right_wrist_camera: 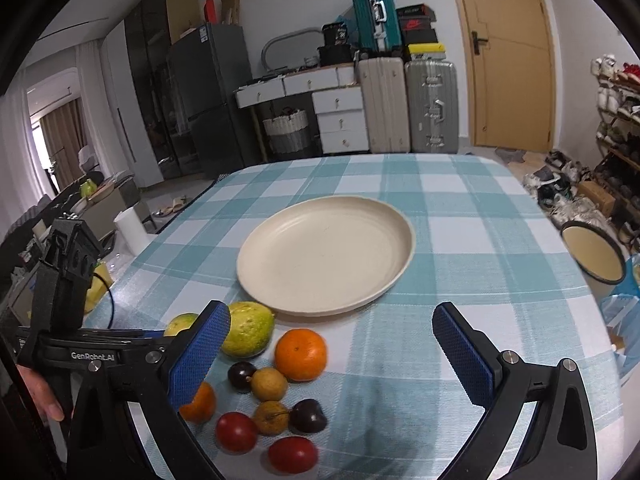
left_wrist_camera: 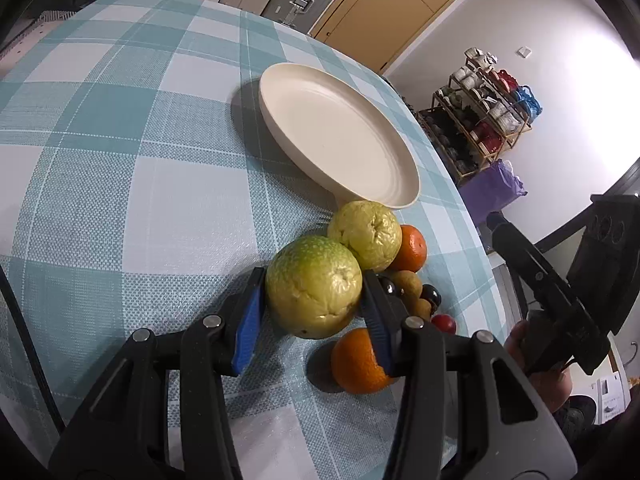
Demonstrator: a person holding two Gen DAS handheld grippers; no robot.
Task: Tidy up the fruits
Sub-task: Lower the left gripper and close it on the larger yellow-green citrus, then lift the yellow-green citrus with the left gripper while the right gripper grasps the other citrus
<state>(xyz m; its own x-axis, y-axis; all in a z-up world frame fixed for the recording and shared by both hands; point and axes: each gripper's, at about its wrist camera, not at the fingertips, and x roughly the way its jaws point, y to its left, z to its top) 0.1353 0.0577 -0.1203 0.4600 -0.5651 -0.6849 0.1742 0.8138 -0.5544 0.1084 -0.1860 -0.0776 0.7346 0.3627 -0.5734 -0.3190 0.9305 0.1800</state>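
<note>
A cream plate point(left_wrist_camera: 340, 136) point(right_wrist_camera: 326, 254) sits mid-table, with nothing on it. In front of it lies a fruit pile. My left gripper point(left_wrist_camera: 314, 292) is shut on a yellow-green guava point(left_wrist_camera: 314, 286), its blue pads touching both sides; this guava peeks out behind the right gripper's left finger point(right_wrist_camera: 180, 323). A second guava point(left_wrist_camera: 366, 234) point(right_wrist_camera: 248, 328) lies beside it. An orange point(left_wrist_camera: 410, 248) point(right_wrist_camera: 300, 354), another orange point(left_wrist_camera: 356, 362) point(right_wrist_camera: 198, 402), dark plums point(right_wrist_camera: 242, 376), longans point(right_wrist_camera: 269, 385) and red fruits point(right_wrist_camera: 236, 432) lie around. My right gripper point(right_wrist_camera: 330, 320) is open and empty above the pile.
The table has a teal checked cloth point(left_wrist_camera: 120, 160). A cream bowl point(right_wrist_camera: 594, 254) stands at the right table edge. A white cup point(right_wrist_camera: 130, 230) stands beyond the left edge. Suitcases, drawers and a shoe rack stand around the room.
</note>
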